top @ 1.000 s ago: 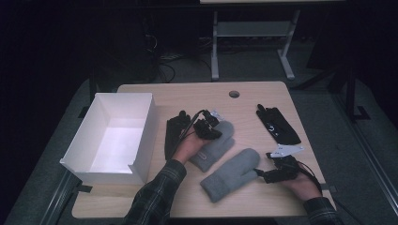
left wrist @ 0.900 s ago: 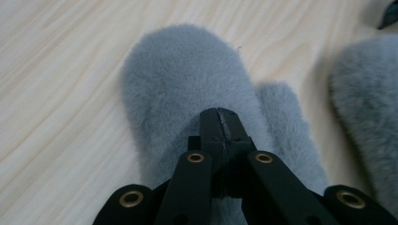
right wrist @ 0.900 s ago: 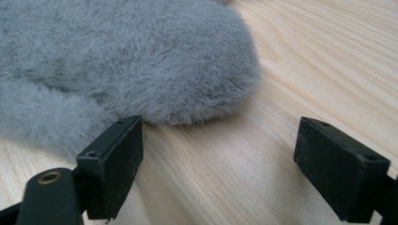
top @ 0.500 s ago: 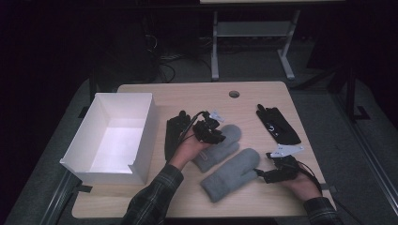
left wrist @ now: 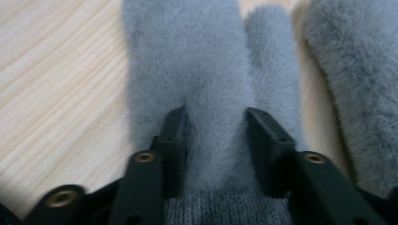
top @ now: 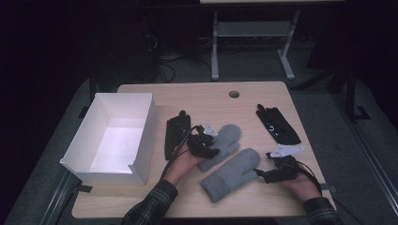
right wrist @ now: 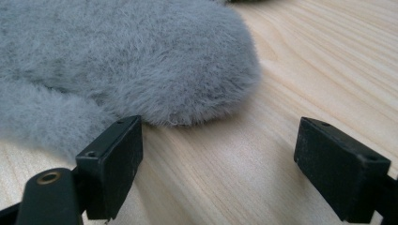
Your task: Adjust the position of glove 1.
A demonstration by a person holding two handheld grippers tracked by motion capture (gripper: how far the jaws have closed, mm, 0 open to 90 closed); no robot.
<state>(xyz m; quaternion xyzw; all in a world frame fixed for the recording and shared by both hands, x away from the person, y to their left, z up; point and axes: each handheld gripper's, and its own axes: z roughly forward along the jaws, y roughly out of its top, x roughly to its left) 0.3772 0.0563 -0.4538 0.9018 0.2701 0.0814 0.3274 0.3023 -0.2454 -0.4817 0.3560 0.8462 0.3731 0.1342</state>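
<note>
Two grey furry mittens lie on the wooden table (top: 202,96). The farther mitten (top: 228,136) (left wrist: 187,56) lies flat, and my left gripper (top: 205,143) (left wrist: 213,122) sits over its cuff end. Its jaws have just been opening and now straddle a ridge of the fur, open, with the knit cuff at their base. The nearer mitten (top: 232,173) (right wrist: 117,56) lies beside it, also seen in the left gripper view (left wrist: 356,70). My right gripper (top: 262,175) (right wrist: 216,140) rests on the table at that mitten's rounded tip, jaws wide open on bare wood.
A white open box (top: 80,145) stands at the left edge. One black glove (top: 176,133) lies between the box and the left hand; another black glove (top: 278,123) lies at the back right. A round hole (top: 234,94) is in the tabletop's far side.
The left gripper has come back from the farther mitten's tip toward its cuff and its jaws have opened around the fur. The mitten shifted slightly right. The right hand has not moved.
</note>
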